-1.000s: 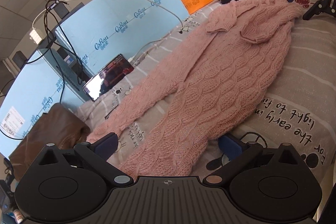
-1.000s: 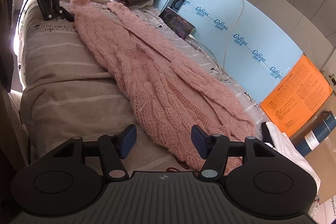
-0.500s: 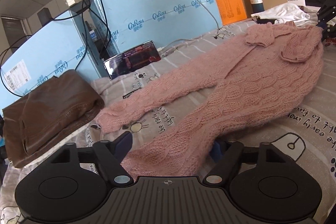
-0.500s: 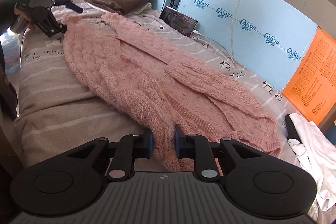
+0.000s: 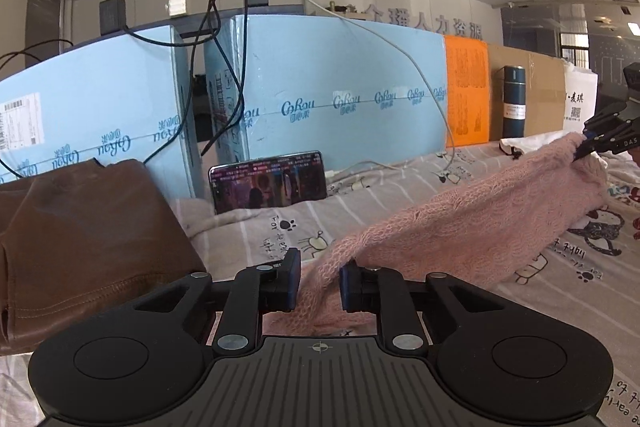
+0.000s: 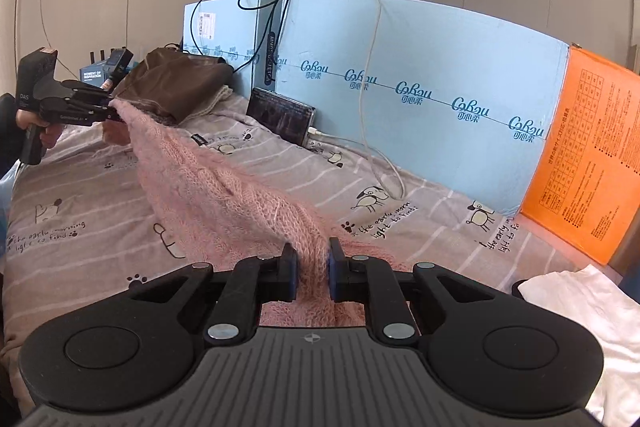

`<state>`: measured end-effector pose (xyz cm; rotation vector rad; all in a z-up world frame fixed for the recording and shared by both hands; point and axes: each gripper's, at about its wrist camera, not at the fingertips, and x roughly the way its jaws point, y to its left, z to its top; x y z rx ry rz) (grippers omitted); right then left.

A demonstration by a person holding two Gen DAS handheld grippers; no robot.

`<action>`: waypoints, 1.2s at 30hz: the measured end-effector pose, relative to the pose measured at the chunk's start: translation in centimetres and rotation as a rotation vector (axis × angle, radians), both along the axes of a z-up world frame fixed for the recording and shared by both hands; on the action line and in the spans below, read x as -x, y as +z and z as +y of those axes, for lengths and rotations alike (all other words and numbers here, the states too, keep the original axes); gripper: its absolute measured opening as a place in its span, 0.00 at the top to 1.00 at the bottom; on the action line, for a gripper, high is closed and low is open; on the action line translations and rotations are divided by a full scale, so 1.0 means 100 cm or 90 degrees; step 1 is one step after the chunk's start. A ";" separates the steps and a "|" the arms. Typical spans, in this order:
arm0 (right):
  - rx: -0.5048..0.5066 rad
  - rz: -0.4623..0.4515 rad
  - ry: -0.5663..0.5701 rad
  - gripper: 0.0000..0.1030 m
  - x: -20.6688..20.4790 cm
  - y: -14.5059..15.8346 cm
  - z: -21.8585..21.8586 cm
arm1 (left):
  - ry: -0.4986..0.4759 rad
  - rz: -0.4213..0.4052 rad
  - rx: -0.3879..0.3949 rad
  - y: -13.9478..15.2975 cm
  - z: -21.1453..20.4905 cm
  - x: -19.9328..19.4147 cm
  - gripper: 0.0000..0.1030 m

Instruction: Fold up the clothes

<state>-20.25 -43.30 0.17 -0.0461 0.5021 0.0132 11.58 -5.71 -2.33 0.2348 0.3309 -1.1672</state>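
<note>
1. Behind the bed runs a wall of pale blue foam boards (image 5: 340, 107), rigid and smooth, with an orange printed sheet (image 6: 592, 163) at one end and black cables draped over the top.
2. Bed (image 6: 80, 195): covered in a grey striped sheet with cartoon prints and script; soft, slightly rumpled, gives under load.
3. Pink knitted sweater (image 6: 224, 195): stretched between the two claws above the bed, sagging in the middle, its lower folds resting on the sheet. Open cable knit, fuzzy, light and wholly limp. Judged likely to stretch and snag; it will not slip readily. Best held at hems or shoulder seams, with several layers bunched together, not by a single loop.
4. Brown folded garment (image 5: 80, 235): smooth, leather-like, stacked at the bed's far corner, apart from the work.
5. White cloth (image 6: 580, 311) lies crumpled at the opposite end.
6. Phone (image 5: 270, 181): propped against the foam, screen lit.
7. Left claw (image 5: 319, 285): jaws closing, a bunch of sweater knit between them and pressed.
8. Right claw (image 6: 313, 273): jaws closing on a gathered fold of the sweater, gripping it.
</note>
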 end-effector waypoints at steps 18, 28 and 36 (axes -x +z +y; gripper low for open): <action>-0.280 -0.119 -0.200 0.30 0.004 -0.030 -0.053 | 0.075 0.288 0.097 -0.039 -0.008 -0.067 0.29; -0.241 -0.099 -0.326 0.23 0.035 -0.057 -0.034 | 0.131 0.224 0.127 -0.030 -0.011 -0.047 0.89; -0.029 -0.061 -0.133 0.23 -0.020 -0.035 -0.005 | 0.128 0.199 0.191 -0.017 0.001 -0.013 0.89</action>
